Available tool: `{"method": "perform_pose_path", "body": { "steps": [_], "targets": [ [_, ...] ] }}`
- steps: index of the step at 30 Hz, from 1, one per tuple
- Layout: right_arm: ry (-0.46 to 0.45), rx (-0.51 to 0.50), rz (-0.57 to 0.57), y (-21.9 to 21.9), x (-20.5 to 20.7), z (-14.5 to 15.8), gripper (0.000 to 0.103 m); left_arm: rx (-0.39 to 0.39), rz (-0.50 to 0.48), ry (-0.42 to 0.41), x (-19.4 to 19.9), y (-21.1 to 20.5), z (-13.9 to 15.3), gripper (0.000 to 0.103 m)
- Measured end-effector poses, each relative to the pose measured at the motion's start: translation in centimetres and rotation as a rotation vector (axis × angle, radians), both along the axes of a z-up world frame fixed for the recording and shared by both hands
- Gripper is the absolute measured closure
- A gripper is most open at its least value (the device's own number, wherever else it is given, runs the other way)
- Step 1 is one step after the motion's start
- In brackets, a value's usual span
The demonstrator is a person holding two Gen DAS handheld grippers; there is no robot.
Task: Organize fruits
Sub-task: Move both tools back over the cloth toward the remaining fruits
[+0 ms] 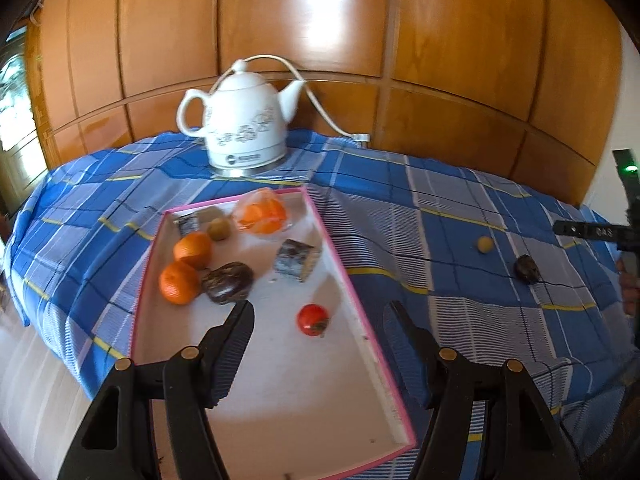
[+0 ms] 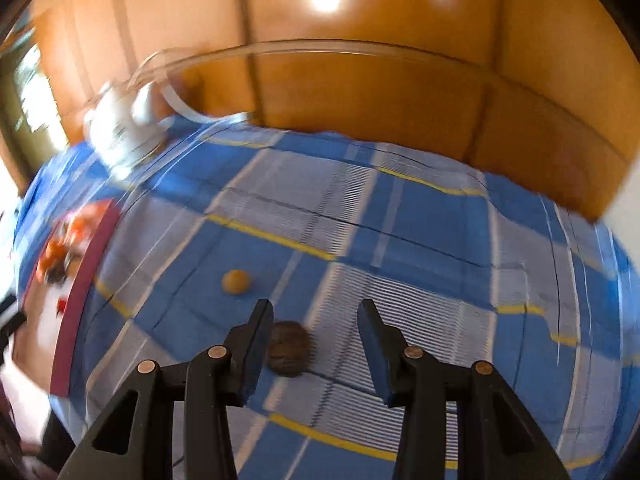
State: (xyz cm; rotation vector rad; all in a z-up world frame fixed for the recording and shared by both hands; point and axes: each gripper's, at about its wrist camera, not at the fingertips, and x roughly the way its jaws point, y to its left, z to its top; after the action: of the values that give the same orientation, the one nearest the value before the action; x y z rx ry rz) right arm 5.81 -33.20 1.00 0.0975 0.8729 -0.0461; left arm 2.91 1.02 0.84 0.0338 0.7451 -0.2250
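Note:
A pink-rimmed white tray (image 1: 352, 292) lies on the blue plaid cloth. It holds two oranges (image 1: 192, 250), a bagged orange (image 1: 262, 214), a small green-brown fruit (image 1: 219, 229), a red tomato-like fruit (image 1: 313, 319), a dark brown fruit (image 1: 227, 282) and two wrapped blocks (image 1: 296, 260). My left gripper (image 1: 320, 316) is open above the tray's near half, empty. A small yellow fruit (image 1: 485, 245) (image 2: 236, 282) and a dark brown fruit (image 1: 528, 269) (image 2: 289, 349) lie on the cloth to the right. My right gripper (image 2: 316, 314) is open, the dark fruit just inside its left finger.
A white ceramic kettle (image 1: 240, 128) with a cord stands at the back of the table, against a wooden panelled wall (image 1: 440, 40). The right gripper's body (image 1: 624, 236) shows at the right edge of the left wrist view. The right wrist view is blurred.

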Motion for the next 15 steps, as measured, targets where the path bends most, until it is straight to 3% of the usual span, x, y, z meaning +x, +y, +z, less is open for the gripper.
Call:
{"method": "perform_pose_path", "body": {
  "steps": [5, 15],
  "targets": [
    [-0.007, 0.116, -0.122, -3.4, 0.1, -0.1, 0.059, 0.008, -0.054, 0.007, 0.3, -2.2, 0.2, 0.035],
    [0.022, 0.128, -0.165, -3.8, -0.1, -0.2, 0.059, -0.004, -0.172, 0.081, 1.9, -7.1, -0.5, 0.038]
  ]
}}
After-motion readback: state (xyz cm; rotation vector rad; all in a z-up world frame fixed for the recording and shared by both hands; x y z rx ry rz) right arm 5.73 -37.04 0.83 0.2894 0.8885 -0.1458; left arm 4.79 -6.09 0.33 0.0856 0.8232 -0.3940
